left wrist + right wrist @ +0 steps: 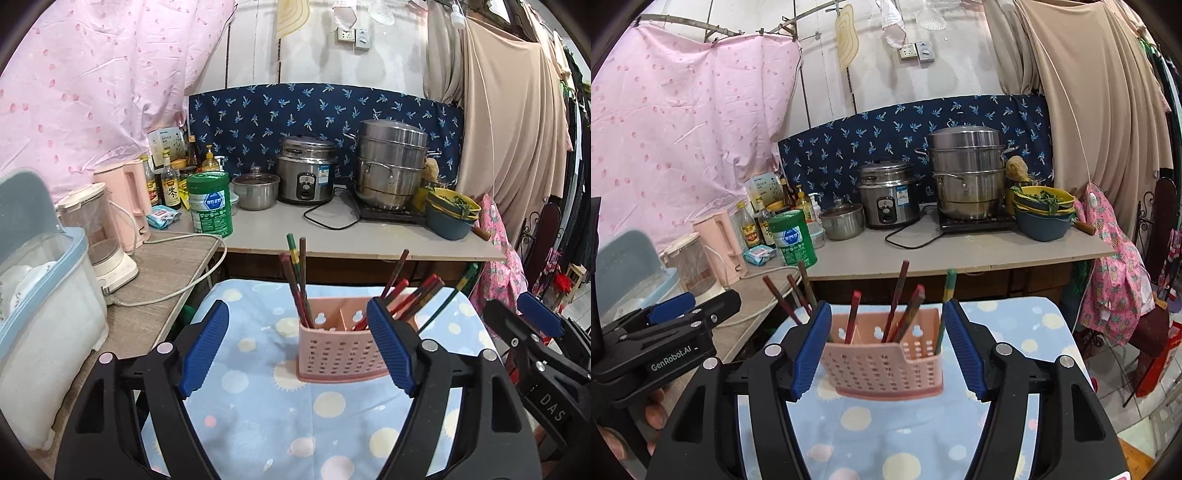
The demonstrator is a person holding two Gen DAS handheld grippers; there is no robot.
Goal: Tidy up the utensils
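Note:
A pink perforated utensil holder (340,350) (886,363) stands on a stool-sized table under a blue dotted cloth (258,413) (886,428). Several red, brown and green chopsticks (300,284) (899,295) lean upright in its compartments. My left gripper (298,349) is open and short of the holder, with nothing between its blue pads (205,349). My right gripper (888,349) is also open; the holder shows in the gap between its pads (964,349), which stand apart from its sides. Each gripper appears at the edge of the other's view.
Behind the holder runs a grey counter (332,236) with a rice cooker (306,173), a steel steamer pot (391,162), a green tin (208,203) and stacked bowls (452,214). At left a wooden side table holds a blender (99,236), a pink kettle (129,199) and a dish bin (40,314).

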